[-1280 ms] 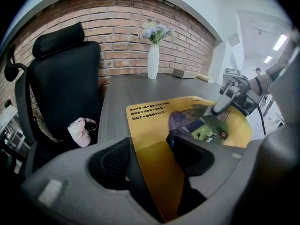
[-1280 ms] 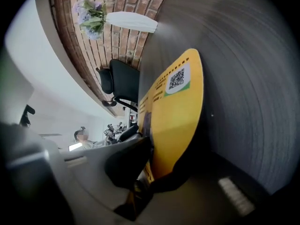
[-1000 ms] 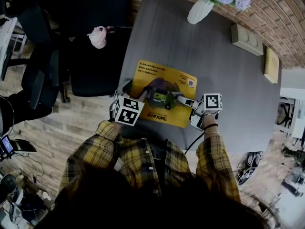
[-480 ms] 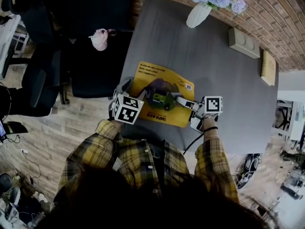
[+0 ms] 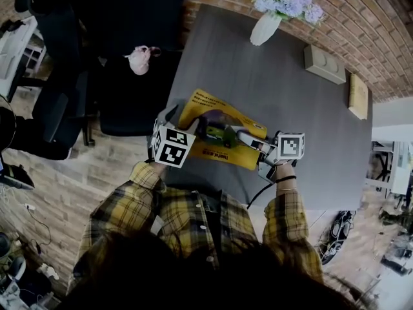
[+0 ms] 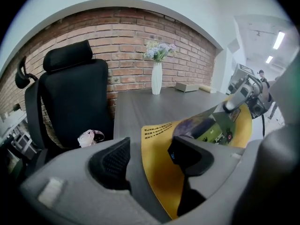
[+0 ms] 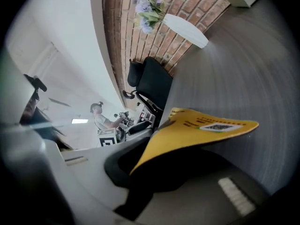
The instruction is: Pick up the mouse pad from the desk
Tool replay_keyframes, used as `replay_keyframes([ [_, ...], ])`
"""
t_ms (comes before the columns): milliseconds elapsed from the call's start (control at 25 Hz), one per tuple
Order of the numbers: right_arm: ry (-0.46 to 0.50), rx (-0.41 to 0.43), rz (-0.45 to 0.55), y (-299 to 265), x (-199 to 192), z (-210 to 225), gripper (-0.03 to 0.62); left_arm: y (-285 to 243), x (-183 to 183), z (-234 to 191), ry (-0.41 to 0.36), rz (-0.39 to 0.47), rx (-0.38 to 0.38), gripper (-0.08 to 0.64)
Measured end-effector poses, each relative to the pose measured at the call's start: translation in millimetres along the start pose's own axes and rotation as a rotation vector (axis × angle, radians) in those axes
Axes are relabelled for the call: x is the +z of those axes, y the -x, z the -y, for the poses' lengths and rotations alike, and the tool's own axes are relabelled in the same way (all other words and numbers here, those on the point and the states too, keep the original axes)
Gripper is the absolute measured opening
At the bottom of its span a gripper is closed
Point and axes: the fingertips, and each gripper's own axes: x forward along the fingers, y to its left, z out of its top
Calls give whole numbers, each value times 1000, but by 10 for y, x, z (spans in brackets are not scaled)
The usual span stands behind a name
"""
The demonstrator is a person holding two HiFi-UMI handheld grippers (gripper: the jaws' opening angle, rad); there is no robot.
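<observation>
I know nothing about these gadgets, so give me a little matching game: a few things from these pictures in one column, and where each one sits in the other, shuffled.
Things
1. mouse pad
2. white vase
3. pink bundle
4. grey box

Places
A. lying on the black chair
B. pinched in the jaws of the right gripper, raised off the desk
C. lying flat on the desk beside the brick wall
D. standing at the desk's far edge, holding flowers

Pairs: 1-B, 2-D, 3-A, 4-C
</observation>
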Motion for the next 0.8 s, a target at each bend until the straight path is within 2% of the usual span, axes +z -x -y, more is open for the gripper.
replay_keyframes([
  [160, 117, -61, 2, 66, 37, -116, 14, 147, 168, 22, -12, 41, 8, 291],
  [400, 272, -100, 26, 147, 89, -354, 14, 313, 410, 81, -13, 118, 5, 291],
  [640, 390, -160, 131, 319, 256, -671, 14, 513, 667, 115, -9, 180, 11, 275],
  [800, 500, -235, 199, 476, 359, -776, 14, 631, 826, 147, -11, 224, 8, 259],
])
